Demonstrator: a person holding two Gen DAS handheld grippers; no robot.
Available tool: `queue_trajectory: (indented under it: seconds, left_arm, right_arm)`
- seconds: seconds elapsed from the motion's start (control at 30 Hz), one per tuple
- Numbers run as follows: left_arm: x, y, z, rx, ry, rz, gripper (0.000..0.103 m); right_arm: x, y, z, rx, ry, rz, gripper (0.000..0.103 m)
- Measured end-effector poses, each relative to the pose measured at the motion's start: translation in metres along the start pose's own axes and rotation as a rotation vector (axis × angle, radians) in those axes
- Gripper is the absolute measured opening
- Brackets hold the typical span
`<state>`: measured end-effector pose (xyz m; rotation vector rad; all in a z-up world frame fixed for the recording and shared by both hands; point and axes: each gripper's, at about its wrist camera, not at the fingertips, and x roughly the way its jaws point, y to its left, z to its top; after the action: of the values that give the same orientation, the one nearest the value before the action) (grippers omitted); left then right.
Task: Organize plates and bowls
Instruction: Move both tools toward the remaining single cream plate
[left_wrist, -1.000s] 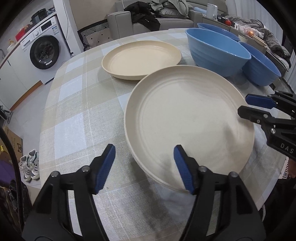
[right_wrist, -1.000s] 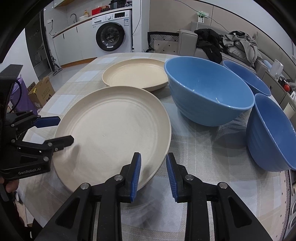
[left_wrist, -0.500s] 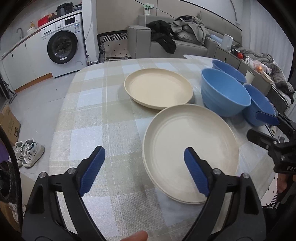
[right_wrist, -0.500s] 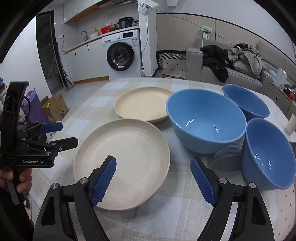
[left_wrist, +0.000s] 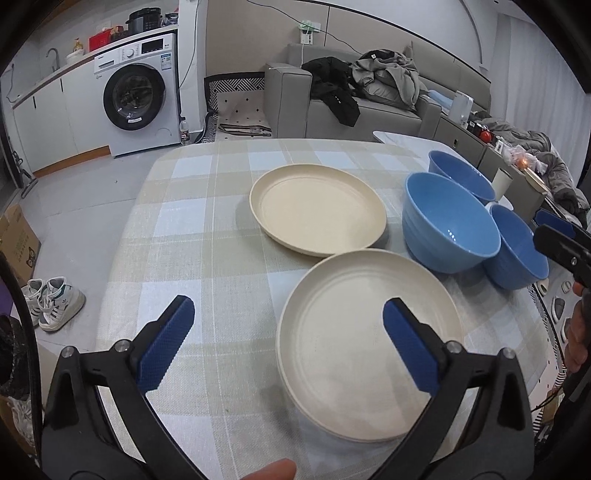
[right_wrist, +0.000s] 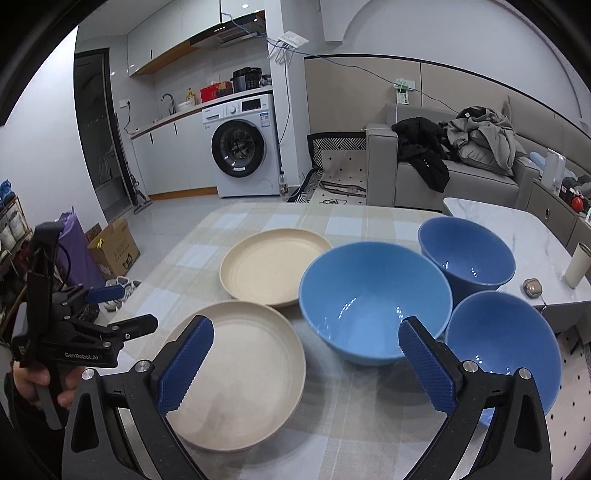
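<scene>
We hold the left gripper (left_wrist: 284, 343) and the right gripper (right_wrist: 306, 354) above the bench (left_wrist: 177, 229), both with jaws spread wide and pinching nothing. The near plate (left_wrist: 369, 354) lies just before us, the far plate (left_wrist: 317, 210) behind it, rims close. Three blue bowls (right_wrist: 373, 299) crowd together to the right. All five appear empty. Judging from this, lifting a plate by its thin rim could let it slip, and reaching for one bowl could knock its neighbours.
</scene>
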<state>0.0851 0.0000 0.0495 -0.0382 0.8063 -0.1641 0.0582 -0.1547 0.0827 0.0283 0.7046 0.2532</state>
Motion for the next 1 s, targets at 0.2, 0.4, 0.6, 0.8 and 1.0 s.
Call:
queue_trajectory:
  seconds: [0.2, 0.4, 0.6, 0.8, 1.0]
  left_arm:
    - [0.004, 0.004, 0.022, -0.028, -0.009, 0.034, 0.102]
    - [0.011, 0.009, 0.038, -0.042, -0.015, 0.067, 0.102]
    - [0.018, 0.011, 0.053, -0.052, -0.013, 0.086, 0.102]
    - [0.03, 0.009, 0.065, -0.041, -0.005, 0.098, 0.102]
    - [0.04, 0.009, 0.078, -0.04, 0.006, 0.098, 0.102]
  right_arm:
    - [0.004, -0.008, 0.023, 0.009, -0.001, 0.007, 0.102]
    - [0.014, -0.009, 0.04, 0.0, 0.005, 0.02, 0.102]
    - [0.021, -0.014, 0.061, 0.006, 0.015, 0.022, 0.102]
    - [0.023, -0.015, 0.091, -0.013, 0.017, 0.01, 0.102]
    - [0.036, -0.017, 0.11, -0.018, 0.039, 0.013, 0.102]
